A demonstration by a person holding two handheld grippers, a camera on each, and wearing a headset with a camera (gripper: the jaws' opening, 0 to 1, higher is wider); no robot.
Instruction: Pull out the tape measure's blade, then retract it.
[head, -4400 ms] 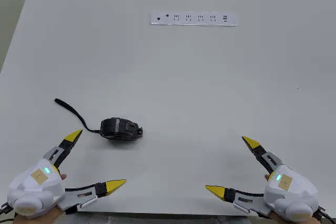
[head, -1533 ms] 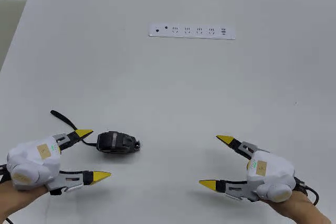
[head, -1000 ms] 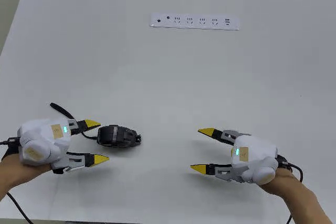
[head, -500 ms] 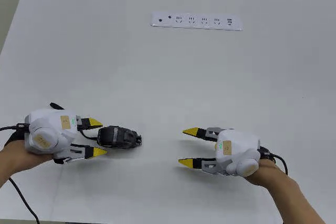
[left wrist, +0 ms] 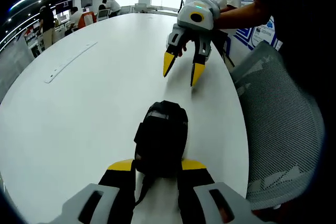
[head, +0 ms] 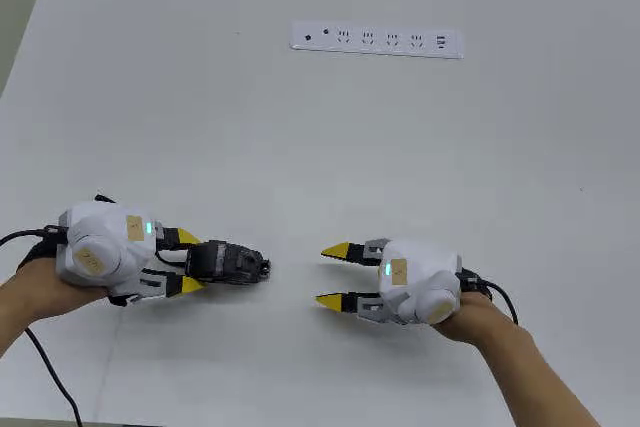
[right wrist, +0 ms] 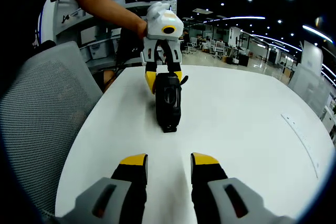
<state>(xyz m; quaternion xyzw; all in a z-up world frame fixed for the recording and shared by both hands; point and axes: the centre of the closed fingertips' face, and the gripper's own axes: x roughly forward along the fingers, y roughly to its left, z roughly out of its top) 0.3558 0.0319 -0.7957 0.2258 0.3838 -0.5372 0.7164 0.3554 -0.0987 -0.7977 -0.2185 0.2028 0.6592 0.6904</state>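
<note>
Shifted nearer to tape measure (head: 228,262), right gripper (head: 333,275) with jaws apart, empty, pointed at blade end, gap left between, left gripper (head: 187,261) clamped on case's rear, tips touching both sides, case flat on white table (head: 300,147).
</note>
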